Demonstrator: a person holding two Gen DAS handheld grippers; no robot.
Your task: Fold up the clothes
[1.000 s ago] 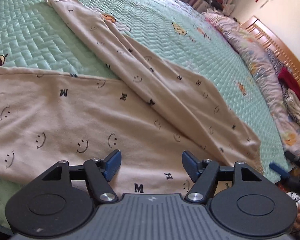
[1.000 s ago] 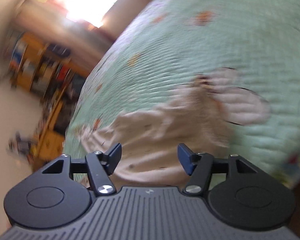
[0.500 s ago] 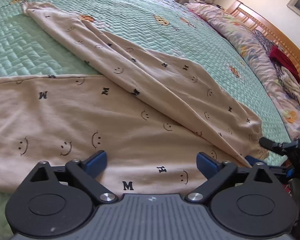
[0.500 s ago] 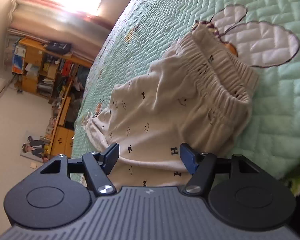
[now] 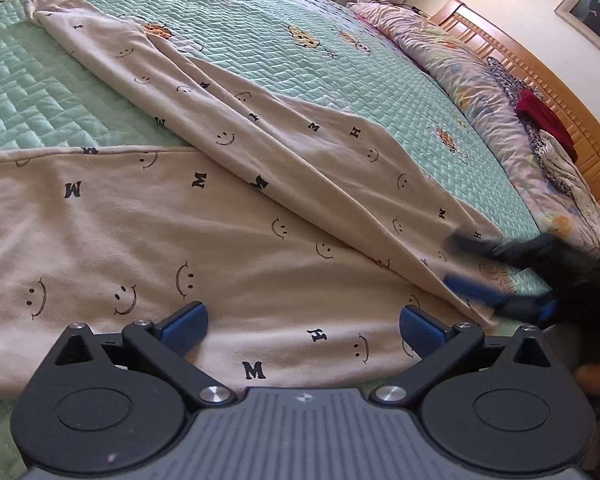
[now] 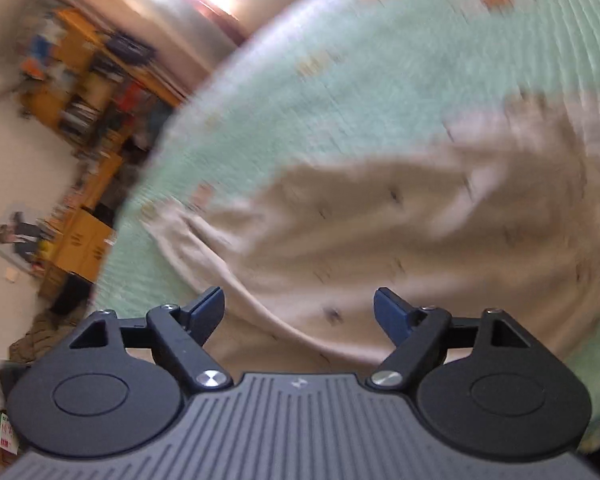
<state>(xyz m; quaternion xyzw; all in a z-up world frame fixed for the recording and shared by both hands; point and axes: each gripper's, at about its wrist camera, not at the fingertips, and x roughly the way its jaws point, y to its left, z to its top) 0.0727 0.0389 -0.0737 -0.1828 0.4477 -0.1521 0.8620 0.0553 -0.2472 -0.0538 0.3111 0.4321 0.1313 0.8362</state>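
Where the cream trousers [image 5: 228, 216] with smiley faces and letters lie spread on the green quilted bed [image 5: 284, 64], one leg runs across the near edge and the other slants away toward the far corner. The left tool [image 5: 302, 326] hovers just above the near leg, jaws spread wide, nothing between them. The right tool [image 6: 298, 310], blurred, is opening over the trousers' other end, pads apart and gripping nothing. Rumpled bedding [image 5: 500, 92] lies along the wooden headboard [image 5: 548, 80].
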